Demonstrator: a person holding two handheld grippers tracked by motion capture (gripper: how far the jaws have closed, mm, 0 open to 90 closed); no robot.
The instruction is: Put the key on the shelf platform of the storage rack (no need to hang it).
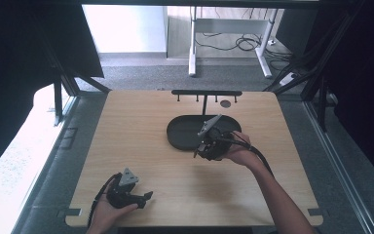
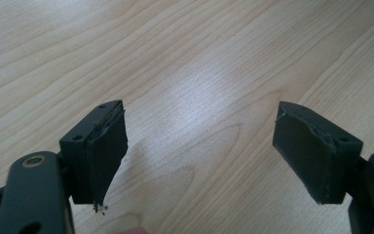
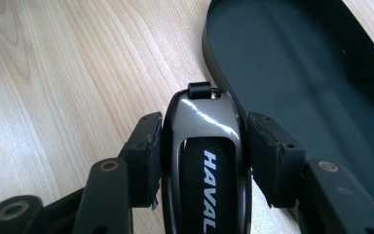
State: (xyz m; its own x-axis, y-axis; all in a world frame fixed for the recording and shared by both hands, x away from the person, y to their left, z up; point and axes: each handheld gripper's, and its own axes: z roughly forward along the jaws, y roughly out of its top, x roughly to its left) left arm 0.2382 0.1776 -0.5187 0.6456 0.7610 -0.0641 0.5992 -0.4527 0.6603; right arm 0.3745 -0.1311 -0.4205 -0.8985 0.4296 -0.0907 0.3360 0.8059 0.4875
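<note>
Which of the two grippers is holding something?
The right gripper, by the black tray, is clamped on a glossy HAVAL key fob. The left gripper is open over bare table.

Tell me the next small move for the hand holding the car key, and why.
Probably carry the car key forward over the black tray rim. The right gripper is shut on it at the tray's near edge, key loop pointing toward the tray. The left gripper rests open, away.

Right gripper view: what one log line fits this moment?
right gripper: shut on car key | beside black tray | left gripper: open over table
</note>
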